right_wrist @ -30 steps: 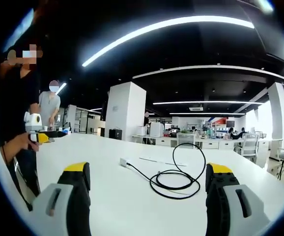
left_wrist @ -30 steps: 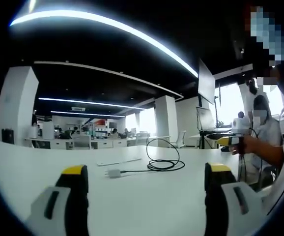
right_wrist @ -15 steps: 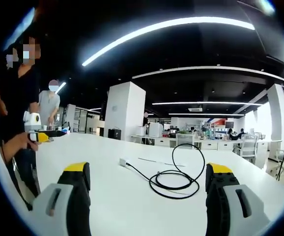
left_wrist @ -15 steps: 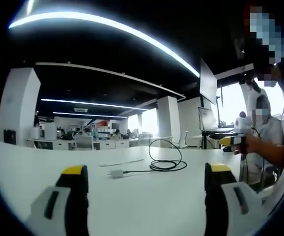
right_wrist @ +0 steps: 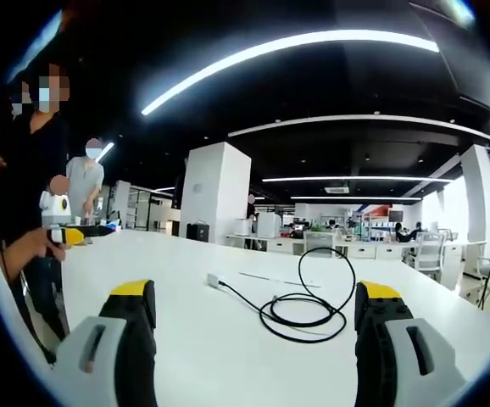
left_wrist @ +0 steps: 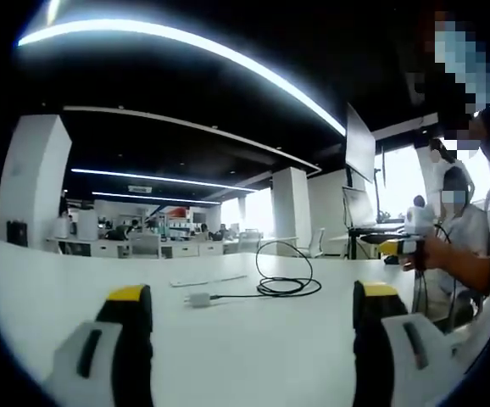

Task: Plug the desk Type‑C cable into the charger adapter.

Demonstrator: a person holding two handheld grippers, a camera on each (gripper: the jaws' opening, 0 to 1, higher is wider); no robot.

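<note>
A small white charger adapter lies on the white table, some way ahead of my left gripper. That gripper is open with nothing between its yellow-tipped jaws. A black cable lies coiled to the adapter's right, and one end runs up to it; I cannot tell whether it is plugged in. In the right gripper view the adapter and the coiled cable lie ahead of my right gripper, which is also open and empty. Each gripper also shows in the other's view, held in a hand above the table edge.
A thin white strip lies flat just beyond the adapter. People stand at the table's side. A monitor on a stand rises past the far edge. Office desks and a white column fill the background.
The left gripper view has shifted very slightly. The adapter, cable and both open grippers keep their places.
</note>
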